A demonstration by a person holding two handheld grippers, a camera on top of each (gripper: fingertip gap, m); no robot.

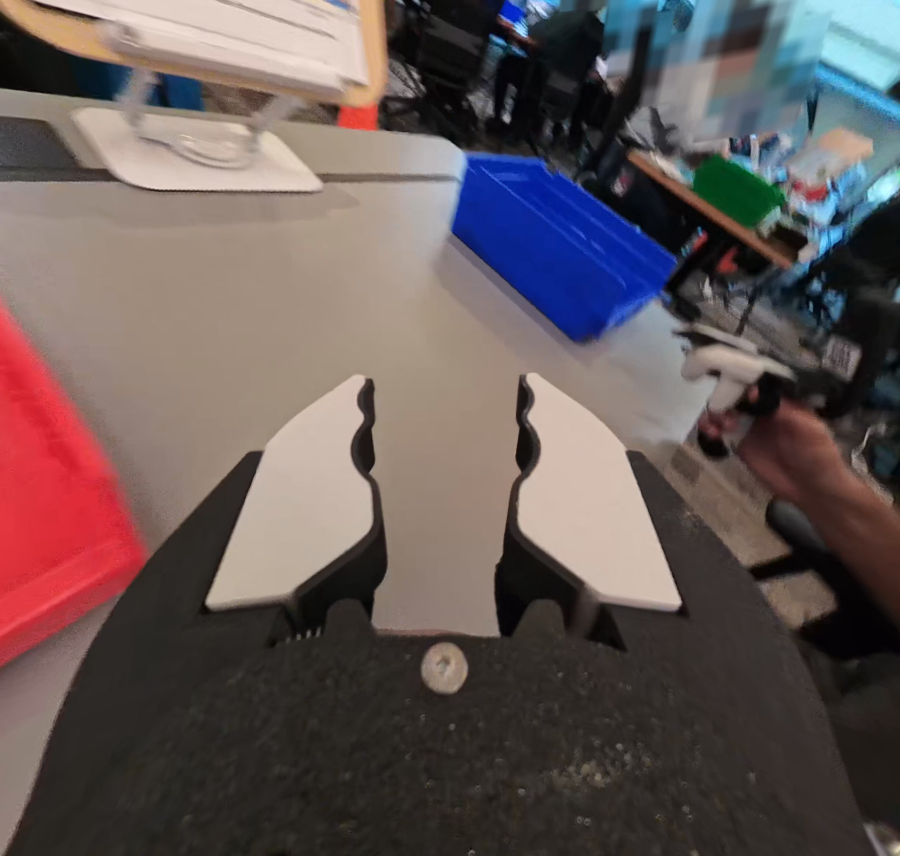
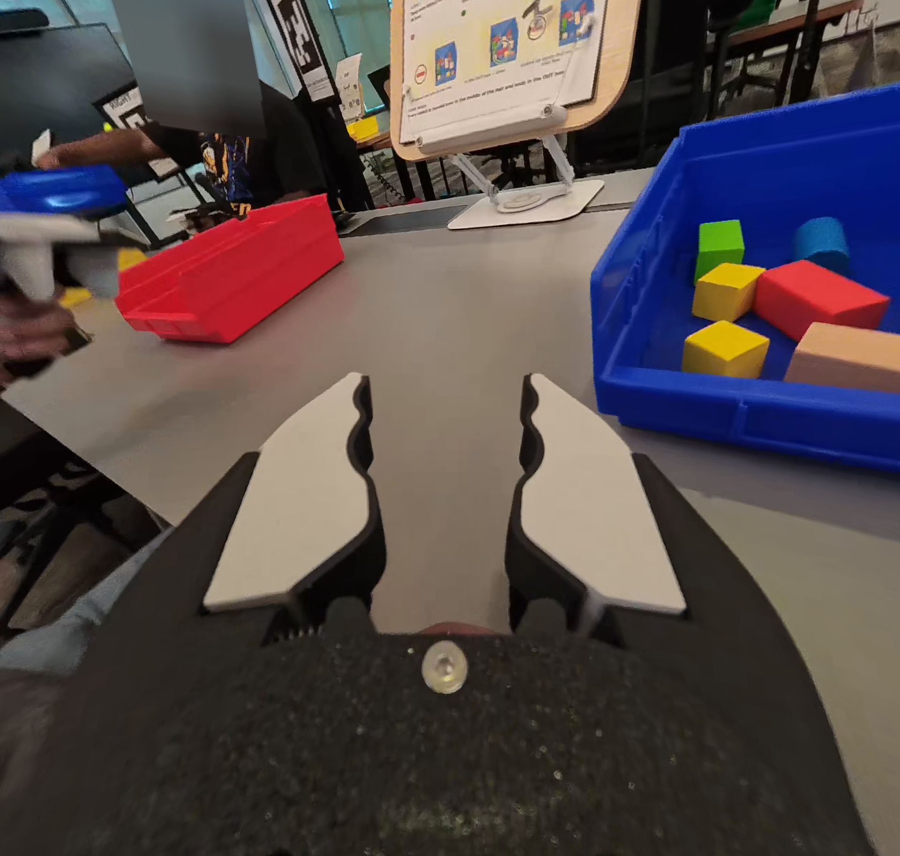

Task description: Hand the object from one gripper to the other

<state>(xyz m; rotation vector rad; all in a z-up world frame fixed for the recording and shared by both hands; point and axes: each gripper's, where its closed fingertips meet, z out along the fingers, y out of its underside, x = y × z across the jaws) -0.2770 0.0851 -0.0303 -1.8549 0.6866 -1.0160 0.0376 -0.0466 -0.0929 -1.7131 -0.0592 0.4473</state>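
Judging by looks, the yellow cube (image 2: 724, 348) (bin (image 2: 633, 267)) is light, rigid; pinch flat sides. Both grippers (image 1: 445, 384) (image 2: 445, 384) gape wide, empty.

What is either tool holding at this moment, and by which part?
Nothing. The left tool and the right tool are both open with only bare table showing between their fingers. The blocks lie in the blue bin.
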